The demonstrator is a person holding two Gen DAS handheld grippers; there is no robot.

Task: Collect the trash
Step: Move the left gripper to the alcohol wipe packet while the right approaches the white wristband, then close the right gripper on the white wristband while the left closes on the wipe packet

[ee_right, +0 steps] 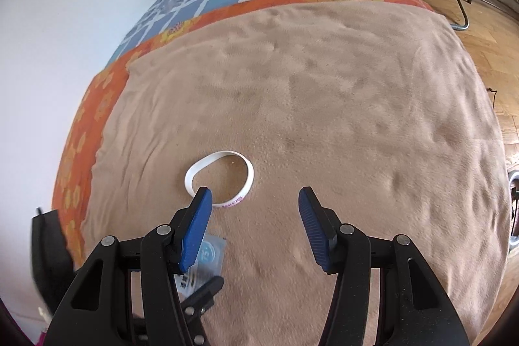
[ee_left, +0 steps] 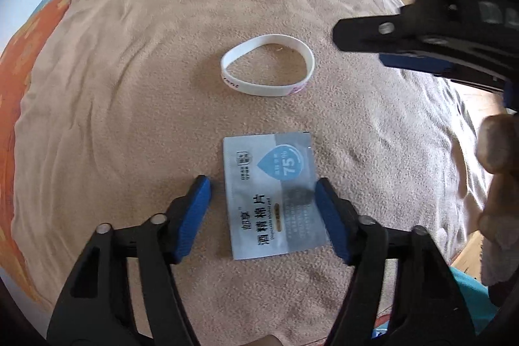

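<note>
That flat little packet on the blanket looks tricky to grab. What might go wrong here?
The packet lies flat on the soft blanket, so the left gripper, open astride it, may pinch fabric or slide it away. The right gripper hangs open close by; the two could bump. The wristband might be taken as trash.

Silver alcohol-pad sachet [ee_left: 272,196] lying flat, white wristband [ee_left: 267,69] just beyond

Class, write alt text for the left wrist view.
The left tool, open, straddles a foil alcohol pad sachet lying flat on a tan blanket. A white wristband lies beyond it, and the right tool enters at upper right.
</note>
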